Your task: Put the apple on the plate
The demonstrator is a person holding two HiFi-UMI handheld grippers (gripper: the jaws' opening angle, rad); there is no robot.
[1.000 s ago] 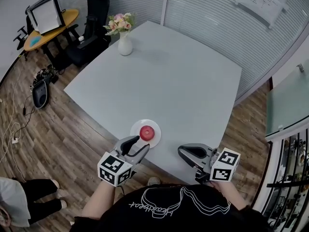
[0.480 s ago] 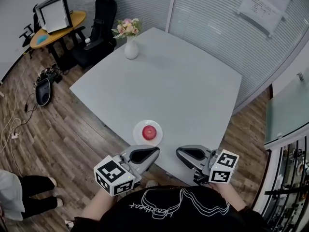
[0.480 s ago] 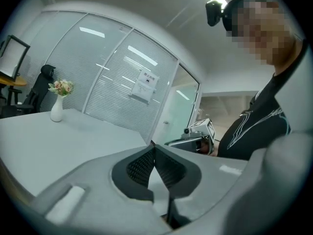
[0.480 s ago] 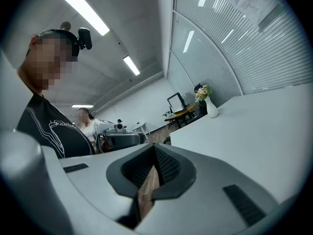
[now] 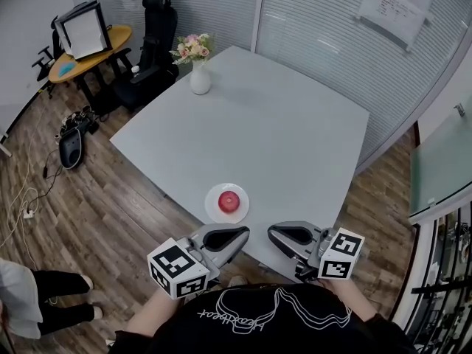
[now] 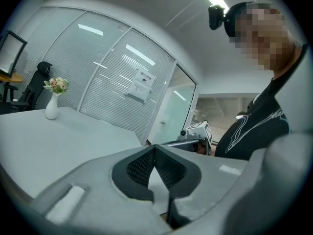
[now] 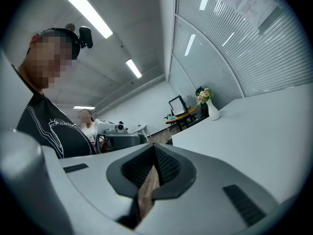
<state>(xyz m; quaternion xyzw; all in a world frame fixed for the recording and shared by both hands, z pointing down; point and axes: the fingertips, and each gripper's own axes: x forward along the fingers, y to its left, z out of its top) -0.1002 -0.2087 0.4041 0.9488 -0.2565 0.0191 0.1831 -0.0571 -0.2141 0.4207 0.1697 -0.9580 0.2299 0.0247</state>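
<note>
The apple [image 5: 228,200] sits on the plate [image 5: 212,204] — probably firm, smooth and light, best gripped across its middle. Left tool [image 5: 237,234] and right tool [image 5: 278,234] — both closed, empty.

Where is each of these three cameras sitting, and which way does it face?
Head view: on the person's head, facing steeply down at the table, plate and apple; shows forearms, black shirt, left claw, right claw.
Left gripper view: on the left claw, looking along its shut jaws across the table; shows the black shirt and right claw.
Right gripper view: on the right claw, looking along its shut jaws toward the left claw; shows the black shirt.
Shared: all three show the flower vase.
</note>
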